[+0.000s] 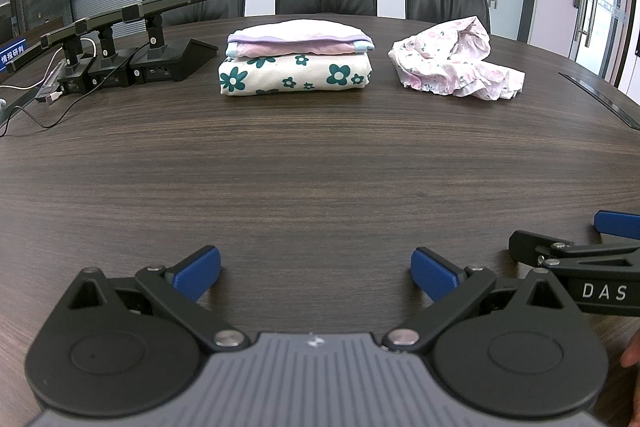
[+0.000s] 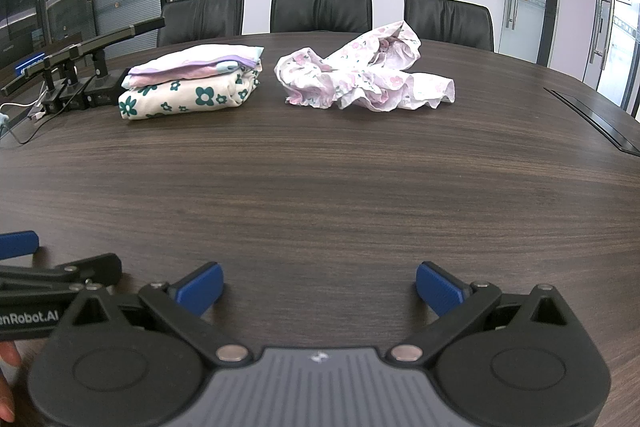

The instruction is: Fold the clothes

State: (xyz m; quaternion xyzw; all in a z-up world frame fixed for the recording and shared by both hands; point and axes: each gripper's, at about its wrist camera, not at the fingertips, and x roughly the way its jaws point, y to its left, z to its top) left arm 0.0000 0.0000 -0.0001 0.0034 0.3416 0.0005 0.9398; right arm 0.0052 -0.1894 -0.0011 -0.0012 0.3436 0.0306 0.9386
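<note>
The left gripper point(image 1: 316, 273) and right gripper point(image 2: 319, 289) are held low over the bare table point(image 1: 320, 167), fingers spread wide, nothing between them. Two folded garments point(image 1: 296, 67) are stacked far across; the crumpled floral garment point(image 2: 366, 75) lies beside them, unfolded. Fetching it is judged next. "DAS" and "nRobot.AI" are legible on the grippers.

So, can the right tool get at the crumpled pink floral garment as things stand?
Probably yes. The right tool is open and empty, and only bare table lies between it and the crumpled garment. The folded stack sits off to the left, clear of the path.
</note>
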